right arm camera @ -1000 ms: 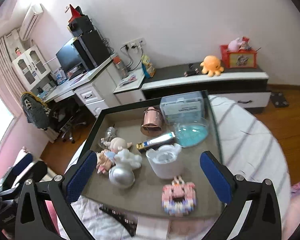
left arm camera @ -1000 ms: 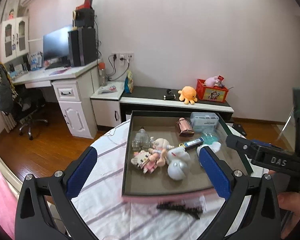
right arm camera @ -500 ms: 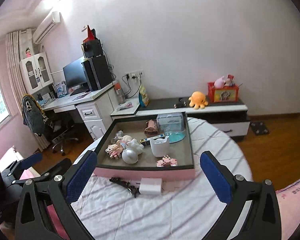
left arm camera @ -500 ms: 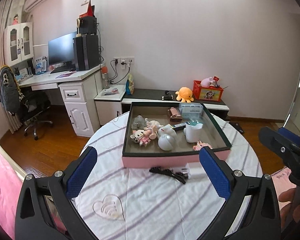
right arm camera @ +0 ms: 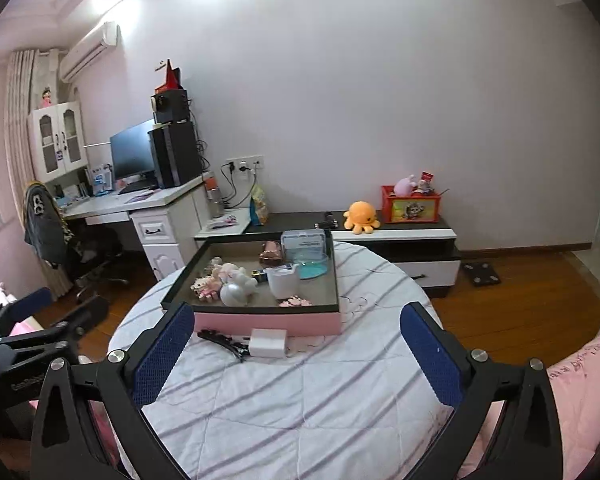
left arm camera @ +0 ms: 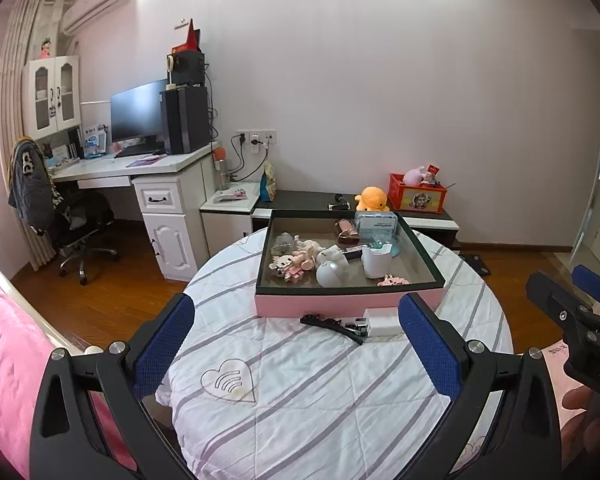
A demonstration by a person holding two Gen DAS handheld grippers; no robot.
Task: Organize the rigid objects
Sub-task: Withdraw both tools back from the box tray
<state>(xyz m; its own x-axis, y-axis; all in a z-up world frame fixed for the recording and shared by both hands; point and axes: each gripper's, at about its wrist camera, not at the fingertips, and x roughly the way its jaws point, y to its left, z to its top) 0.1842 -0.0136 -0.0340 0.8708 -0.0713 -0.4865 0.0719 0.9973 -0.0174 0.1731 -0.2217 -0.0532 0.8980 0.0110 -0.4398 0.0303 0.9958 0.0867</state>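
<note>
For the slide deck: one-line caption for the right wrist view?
Open right gripper hovers over striped round table, facing pink tray of toys, white charger in front.

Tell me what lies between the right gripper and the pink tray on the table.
In the right wrist view, a black hair clip and a white charger lie on the striped cloth just before the pink tray, ahead of the open right gripper.

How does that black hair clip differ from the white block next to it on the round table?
The hair clip is black, long, thin and lies flat at a slant; the white block is white, boxy, thicker and shorter, sitting square to the pink tray. Both lie outside the tray, on the striped cloth just before its front wall.
</note>
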